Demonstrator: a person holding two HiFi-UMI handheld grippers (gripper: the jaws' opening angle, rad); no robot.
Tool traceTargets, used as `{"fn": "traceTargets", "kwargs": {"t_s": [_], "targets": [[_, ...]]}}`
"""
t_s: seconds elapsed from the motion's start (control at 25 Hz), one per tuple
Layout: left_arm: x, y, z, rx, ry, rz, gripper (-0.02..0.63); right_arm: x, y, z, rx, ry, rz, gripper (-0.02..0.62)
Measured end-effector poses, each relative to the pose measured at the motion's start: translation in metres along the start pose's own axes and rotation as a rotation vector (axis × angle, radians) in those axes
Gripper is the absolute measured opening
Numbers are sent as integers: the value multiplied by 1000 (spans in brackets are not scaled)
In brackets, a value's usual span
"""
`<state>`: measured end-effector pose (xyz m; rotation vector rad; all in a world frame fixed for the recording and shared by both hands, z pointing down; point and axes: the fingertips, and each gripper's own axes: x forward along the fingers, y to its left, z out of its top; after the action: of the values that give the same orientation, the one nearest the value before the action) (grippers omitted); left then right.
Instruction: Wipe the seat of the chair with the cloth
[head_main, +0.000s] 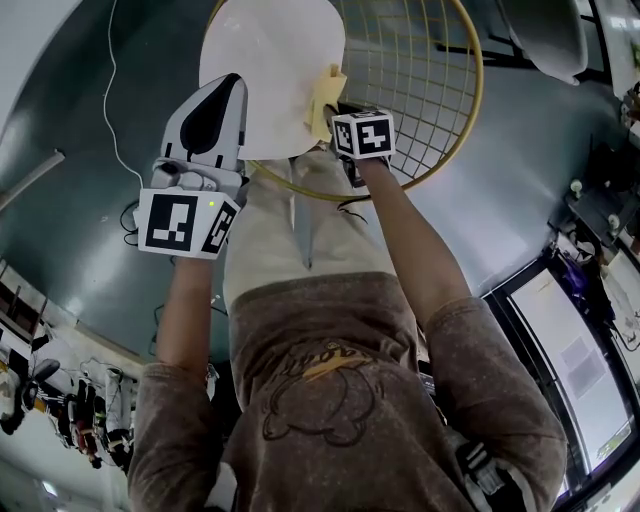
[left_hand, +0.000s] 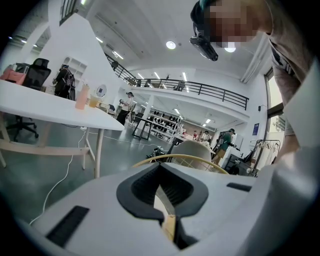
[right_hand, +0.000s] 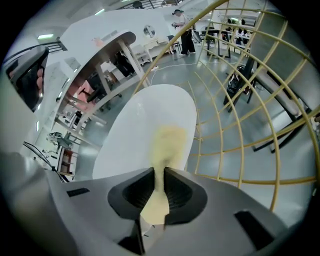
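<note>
At the left, the left gripper (head_main: 212, 112) hovers over the near-left edge of the white, rounded plastic chair seat (head_main: 265, 60). Its jaws are drawn together at the tips, and we cannot identify the pale sliver behind them. We judge the wiping to be at its start or mid-stroke. The seat looks smooth, glossy and bare, with no dirt we can make out. At its right edge lies the small pale yellow cloth (right_hand: 169, 142), bunched and limp, draping forward onto the seat. The right gripper (right_hand: 159, 175) is clamped on the cloth's near end. Next, we think, the cloth must be pressed flat and swept leftward across the seat, clear of the yellow wire-grid chair back (head_main: 430, 80) at the right.
</note>
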<state>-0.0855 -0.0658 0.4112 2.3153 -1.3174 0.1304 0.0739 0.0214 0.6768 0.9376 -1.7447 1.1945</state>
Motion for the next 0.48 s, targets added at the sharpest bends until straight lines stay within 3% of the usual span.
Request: {"fn": "traceTargets", "kwargs": {"t_s": [0.48], "targets": [[-3,15,-15,-7,23,30,9,29,-4,-8,49,43,6,69]]}}
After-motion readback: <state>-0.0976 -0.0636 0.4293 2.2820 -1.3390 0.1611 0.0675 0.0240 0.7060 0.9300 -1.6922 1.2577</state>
